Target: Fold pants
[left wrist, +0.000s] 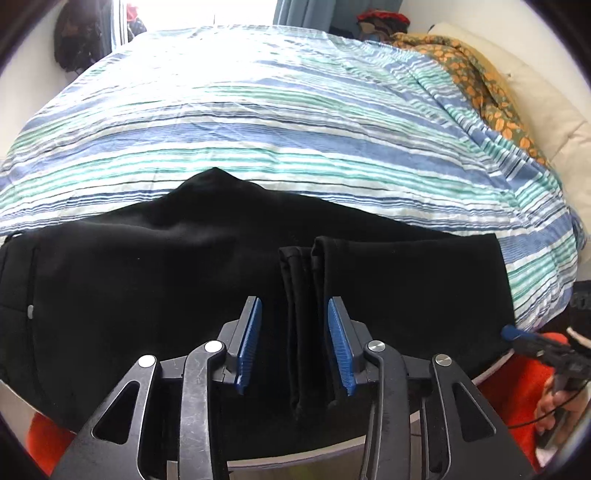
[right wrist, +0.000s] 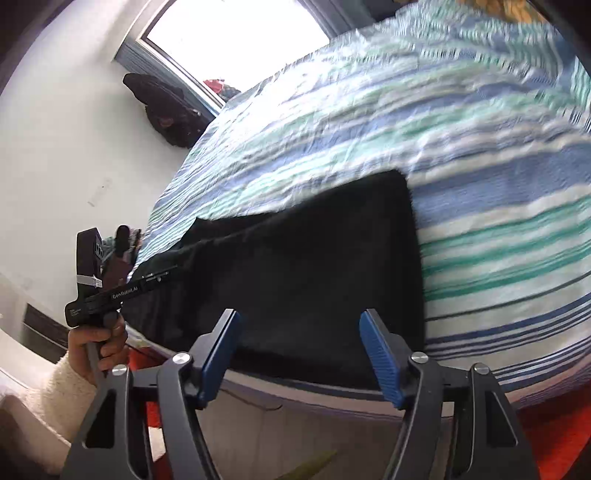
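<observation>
One pair of black pants (left wrist: 166, 280) lies flat along the near edge of the bed (left wrist: 295, 129), folded over so that the leg ends (left wrist: 306, 295) rest on top of the wider part, with their hems side by side near the middle. The cloth is soft and matte, and one small pale button or rivet (left wrist: 30, 311) shows near its left end. The bed carries a crinkled cover with blue, green and white stripes. At the far right corner of the bed lie one rumpled orange-and-brown patterned cloth (left wrist: 476, 74) and one cream pillow (left wrist: 535, 96), both well apart from the pants. A dark bag (right wrist: 166, 110) hangs at the wall beside the bright window (right wrist: 236, 33), and red fabric (left wrist: 513, 380) shows below the near edge of the bed. Two tools are in view. The left hand-held gripper (left wrist: 295, 343) hovers over the leg ends with its two blue ribbed pads (left wrist: 251, 343) apart and nothing between them is pinched; the folded hems lie in the gap. The right hand-held gripper (right wrist: 301, 354) is spread wide at the near edge of the bed, over the right end of the pants, and grips nothing. In the right wrist view the person's left hand (right wrist: 99, 343), in a fluffy white sleeve, holds the handle of the other tool.
</observation>
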`<action>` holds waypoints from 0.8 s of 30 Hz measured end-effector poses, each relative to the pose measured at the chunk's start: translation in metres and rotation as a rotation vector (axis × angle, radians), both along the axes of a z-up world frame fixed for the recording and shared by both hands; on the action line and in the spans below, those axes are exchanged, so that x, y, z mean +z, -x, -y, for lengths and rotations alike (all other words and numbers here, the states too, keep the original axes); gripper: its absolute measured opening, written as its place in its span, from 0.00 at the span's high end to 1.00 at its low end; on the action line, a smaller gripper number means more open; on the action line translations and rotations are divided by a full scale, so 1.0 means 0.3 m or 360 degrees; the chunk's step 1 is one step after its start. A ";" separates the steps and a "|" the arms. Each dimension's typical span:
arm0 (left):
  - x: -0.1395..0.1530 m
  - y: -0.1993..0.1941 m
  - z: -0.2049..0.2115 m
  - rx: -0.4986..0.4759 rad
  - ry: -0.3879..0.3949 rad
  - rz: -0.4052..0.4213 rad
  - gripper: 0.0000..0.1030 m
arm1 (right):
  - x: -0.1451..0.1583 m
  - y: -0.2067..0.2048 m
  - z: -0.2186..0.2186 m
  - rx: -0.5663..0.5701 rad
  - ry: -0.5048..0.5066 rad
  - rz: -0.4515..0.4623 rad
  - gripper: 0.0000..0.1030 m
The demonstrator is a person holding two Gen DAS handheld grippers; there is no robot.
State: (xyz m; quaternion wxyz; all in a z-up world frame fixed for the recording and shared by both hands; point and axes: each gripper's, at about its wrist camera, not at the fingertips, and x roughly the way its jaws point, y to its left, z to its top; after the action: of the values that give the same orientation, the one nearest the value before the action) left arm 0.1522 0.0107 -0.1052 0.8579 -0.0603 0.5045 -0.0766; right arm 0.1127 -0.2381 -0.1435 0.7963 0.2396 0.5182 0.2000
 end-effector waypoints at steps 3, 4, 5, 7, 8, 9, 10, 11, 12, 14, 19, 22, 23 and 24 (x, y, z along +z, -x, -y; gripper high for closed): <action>0.021 0.016 -0.005 0.0027 0.0016 0.0022 0.50 | 0.006 -0.016 -0.040 0.0026 0.0087 -0.0004 0.46; 0.027 0.022 -0.006 0.0032 0.0011 0.0029 0.48 | 0.049 -0.019 -0.039 0.0024 0.0067 0.0065 0.46; 0.030 0.028 -0.002 0.0035 -0.0008 0.0032 0.44 | 0.096 -0.024 -0.035 0.0006 0.0090 0.0150 0.46; 0.029 0.036 0.012 0.0048 -0.0094 0.0025 0.42 | 0.173 -0.052 -0.022 -0.0042 0.0221 0.0287 0.45; 0.023 0.035 0.019 0.0054 -0.0138 0.0016 0.42 | 0.190 -0.079 -0.016 -0.0056 0.0281 0.0306 0.42; 0.013 0.031 0.023 0.0064 -0.0176 0.0003 0.42 | 0.193 -0.112 -0.010 -0.0071 0.0334 0.0294 0.41; 0.003 0.029 0.023 0.0079 -0.0199 -0.0012 0.42 | 0.184 -0.146 -0.004 -0.0075 0.0358 0.0274 0.41; -0.005 0.029 0.021 0.0090 -0.0202 -0.0024 0.42 | 0.163 -0.180 -0.004 -0.0059 0.0370 0.0242 0.41; -0.012 0.027 0.017 0.0102 -0.0200 -0.0038 0.42 | 0.135 -0.213 -0.001 -0.0042 0.0404 0.0198 0.41; -0.025 0.027 0.012 0.0119 -0.0222 -0.0058 0.42 | 0.052 -0.269 -0.020 0.0009 0.0478 0.0064 0.41; -0.033 0.037 -0.002 0.0133 -0.0268 -0.0065 0.42 | 0.029 -0.281 -0.055 0.0042 0.0576 0.0053 0.41; -0.038 0.040 -0.013 0.0142 -0.0274 -0.0071 0.42 | 0.108 -0.224 -0.073 0.0044 0.0565 0.0161 0.41; -0.041 0.040 -0.015 0.0147 -0.0272 -0.0073 0.42 | 0.132 -0.200 -0.080 0.0060 0.0574 0.0196 0.41; -0.041 0.042 -0.016 0.0150 -0.0269 -0.0075 0.42 | 0.153 -0.176 -0.085 0.0075 0.0578 0.0227 0.41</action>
State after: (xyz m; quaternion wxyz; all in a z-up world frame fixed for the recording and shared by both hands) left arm 0.1396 0.0157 -0.1176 0.8504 -0.0132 0.5259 0.0079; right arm 0.1657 -0.2125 -0.0975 0.8562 0.0650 0.4935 0.1384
